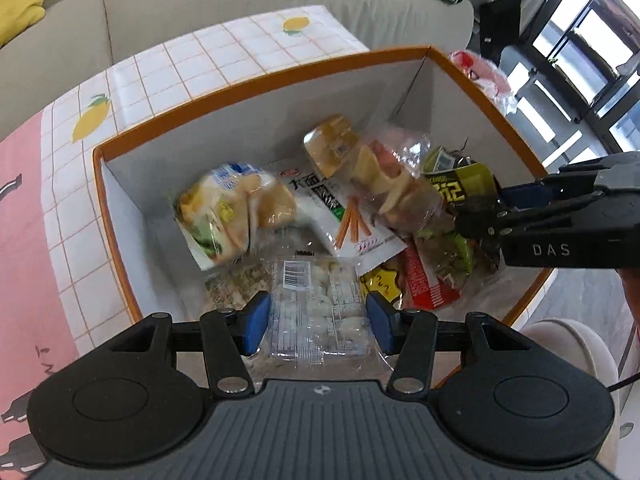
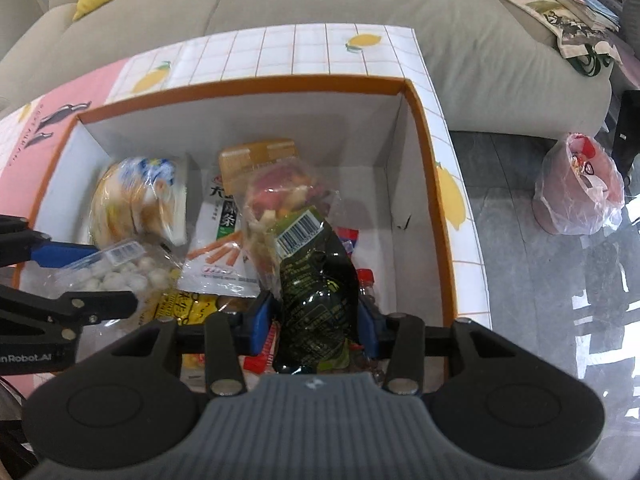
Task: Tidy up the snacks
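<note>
Over an orange-rimmed box (image 1: 256, 88) sitting on a lemon-print tablecloth (image 1: 224, 52), two hand-held grippers are working side by side. The left gripper (image 1: 316, 322) is holding a clear pack of white balls (image 1: 320, 304) above the box's near-left corner, its blue pads (image 1: 256, 320) pressing the pack's two long sides, so the pack's long axis is running straight ahead, away from the gripper toward the far wall. Below and beyond it, against the left wall, a bread bag (image 1: 228, 216) is lying, and a white carrot-stick packet (image 1: 336, 216) is resting near the middle of the floor. To the right, the right gripper (image 2: 316, 320) is gripping a dark green snack bag (image 2: 316, 296) at its lower half, the bag standing up with its barcode end pointing toward the far wall. A clear bag of mixed sweets (image 2: 280, 200) is leaning just behind it. The far-right corner of the box (image 2: 392, 184) is showing bare white floor, and the right gripper is the nearer one to it; that looks the likeliest room for the green bag. A grey sofa (image 2: 360, 4) is bordering the table's far edge, and a pink plastic bag (image 2: 580, 188) is sitting on the floor at right.
</note>
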Tool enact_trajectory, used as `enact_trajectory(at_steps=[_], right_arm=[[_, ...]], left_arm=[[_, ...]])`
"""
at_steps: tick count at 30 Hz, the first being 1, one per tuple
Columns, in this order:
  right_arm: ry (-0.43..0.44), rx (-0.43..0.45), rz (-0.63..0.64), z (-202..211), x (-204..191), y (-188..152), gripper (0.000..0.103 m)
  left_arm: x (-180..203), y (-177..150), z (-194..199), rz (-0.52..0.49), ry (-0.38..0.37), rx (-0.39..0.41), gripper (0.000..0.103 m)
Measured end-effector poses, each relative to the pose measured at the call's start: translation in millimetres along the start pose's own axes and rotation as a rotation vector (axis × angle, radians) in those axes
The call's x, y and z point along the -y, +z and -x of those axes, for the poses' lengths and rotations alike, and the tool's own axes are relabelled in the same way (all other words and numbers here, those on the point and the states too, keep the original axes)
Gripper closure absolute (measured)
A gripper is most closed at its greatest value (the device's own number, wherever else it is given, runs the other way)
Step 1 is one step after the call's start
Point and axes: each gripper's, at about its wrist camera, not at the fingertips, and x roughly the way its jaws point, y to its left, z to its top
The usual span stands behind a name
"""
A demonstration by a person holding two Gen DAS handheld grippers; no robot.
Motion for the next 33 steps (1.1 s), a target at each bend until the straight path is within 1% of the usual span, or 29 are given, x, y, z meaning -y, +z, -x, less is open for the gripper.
enact_trajectory(at_steps=[3, 6, 7, 9, 10, 11, 12, 15, 17, 18, 23, 25, 27, 29, 33], right_arm=[[-0.008, -0.03, -0.013, -6, 3, 1, 0.058], [-0.015, -0.036, -0.008, -8, 1, 1, 0.056], [-0.014, -0.039, -0.011, -9, 1, 1, 0.055], [-0.013, -0.049, -0.016, -9, 0, 0, 0.049], [-0.017, -0.054, -0.014, -8, 0, 0, 0.049], [-0.023, -0.055, -0.011, -8, -1, 0, 0.048], [-0.031, -0.055, -0.009, -7, -2, 0, 0.046], [-0.053, -0.038, -0.011, 1, -3, 1, 0.042], [-0.053, -0.022, -0.011, 11, -3, 2, 0.039], [-0.059, -0.013, -0.01, 15, -4, 2, 0.037], [-0.078, 0.031, 0.004, 46, -15, 1, 0.036], [-0.072, 0.061, 0.004, 64, -21, -1, 0.036], [-0.064, 0.098, -0.009, 84, -27, -4, 0.032], [-0.049, 0.15, -0.019, 108, -35, -7, 0.032], [-0.047, 0.295, -0.033, 161, -57, -19, 0.024]], left_arm=[[2, 1, -4, -0.022, 0.051, -0.054, 0.043], [6, 4, -6, -0.051, 0.091, -0.067, 0.042], [6, 3, -4, -0.053, 0.09, -0.061, 0.037], [4, 3, 0, -0.054, 0.082, -0.052, 0.031], [4, 4, 2, -0.057, 0.073, -0.047, 0.028], [4, 4, 5, -0.062, 0.069, -0.042, 0.023], [5, 5, 8, -0.066, 0.071, -0.036, 0.021], [5, 7, 22, -0.072, 0.068, -0.005, 0.021], [4, 9, 34, -0.068, 0.06, 0.019, 0.02], [3, 9, 42, -0.065, 0.059, 0.032, 0.02], [3, 7, 81, -0.069, 0.058, 0.108, 0.02], [4, 5, 101, -0.077, 0.064, 0.154, 0.02], [5, 2, 124, -0.097, 0.082, 0.209, 0.02], [6, -2, 146, -0.116, 0.11, 0.271, 0.02], [6, -21, 198, -0.134, 0.173, 0.416, 0.02]])
